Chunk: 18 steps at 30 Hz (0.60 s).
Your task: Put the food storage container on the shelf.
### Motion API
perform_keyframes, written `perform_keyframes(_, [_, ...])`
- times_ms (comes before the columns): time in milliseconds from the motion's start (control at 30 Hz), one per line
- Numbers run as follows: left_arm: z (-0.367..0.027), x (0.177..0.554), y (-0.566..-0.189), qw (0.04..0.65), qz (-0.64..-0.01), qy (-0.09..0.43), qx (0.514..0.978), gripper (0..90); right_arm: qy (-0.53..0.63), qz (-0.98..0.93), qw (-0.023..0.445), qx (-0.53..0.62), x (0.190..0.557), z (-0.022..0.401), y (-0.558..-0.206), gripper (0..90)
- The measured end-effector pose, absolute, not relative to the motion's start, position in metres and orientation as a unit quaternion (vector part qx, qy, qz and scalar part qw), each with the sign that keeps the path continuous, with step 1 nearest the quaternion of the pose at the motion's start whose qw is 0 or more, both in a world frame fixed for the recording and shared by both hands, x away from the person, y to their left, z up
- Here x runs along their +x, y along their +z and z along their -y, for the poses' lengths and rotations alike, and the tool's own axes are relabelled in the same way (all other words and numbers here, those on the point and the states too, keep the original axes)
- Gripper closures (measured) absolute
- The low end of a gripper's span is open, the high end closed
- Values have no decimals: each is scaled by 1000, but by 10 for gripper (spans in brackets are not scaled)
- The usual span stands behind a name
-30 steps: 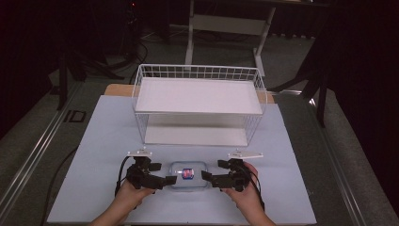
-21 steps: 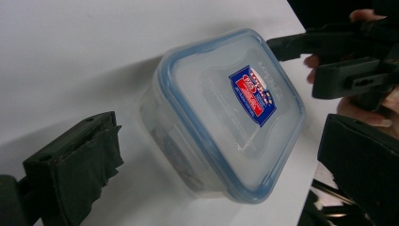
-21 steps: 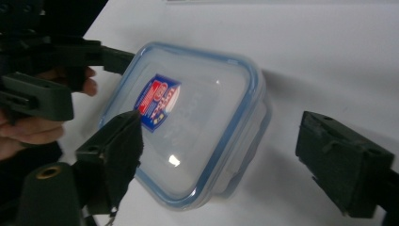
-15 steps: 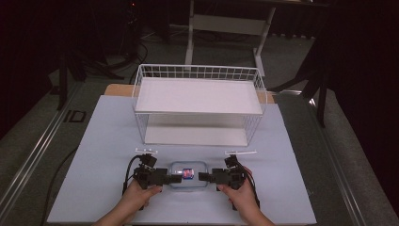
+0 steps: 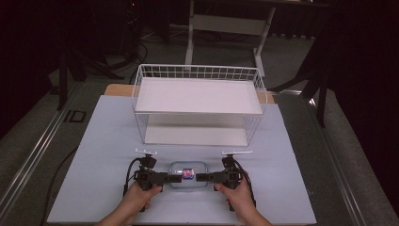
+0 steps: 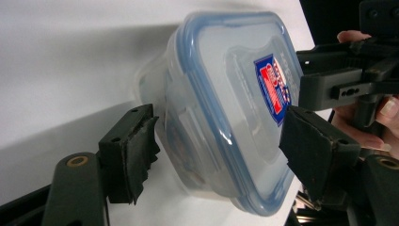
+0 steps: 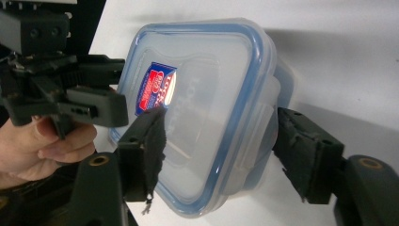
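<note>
A clear plastic container (image 5: 187, 175) with a blue-rimmed lid lies flat on the table (image 5: 103, 141), lid up, near the person's edge and in front of the white wire basket (image 5: 200, 101). Its long axis runs across the table, left to right in the high view, so one short end faces each hand. A red and blue label sits on the lid (its lettering too small to read).

The left hand-held gripper (image 5: 175, 178) comes in level from the left and the right hand-held gripper (image 5: 201, 177) from the right, their tips facing each other with the container between them.

In the left gripper view, the container (image 6: 226, 108) fills the gap between that gripper's own jaws, which straddle a short end. The jaws have just been closing; one pad seems to lie on the lid, the other stands just beside the wall, and a firm press cannot be told.

In the right gripper view, the container (image 7: 202, 113) again sits between the jaws, which have also just been closing. One pad overlaps the lid's edge; the other stands slightly apart from the side, so nothing is clamped there yet.
</note>
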<state>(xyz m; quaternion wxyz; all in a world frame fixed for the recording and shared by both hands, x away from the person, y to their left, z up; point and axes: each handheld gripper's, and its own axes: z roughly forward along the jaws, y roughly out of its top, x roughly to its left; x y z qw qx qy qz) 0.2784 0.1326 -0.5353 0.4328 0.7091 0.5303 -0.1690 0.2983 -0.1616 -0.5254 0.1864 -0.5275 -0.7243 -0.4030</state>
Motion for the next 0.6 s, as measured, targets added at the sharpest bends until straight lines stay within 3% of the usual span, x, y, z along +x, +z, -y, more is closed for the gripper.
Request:
perform_keyframes(133, [-131,273,-535,431,-531,-162,712,284,-399,725,179,-533,296,160,-523,369])
perform_keyframes(600, [-130,259,-522,428,-536,-128,716,421,-387,732,153,-540,285,157,-512,407])
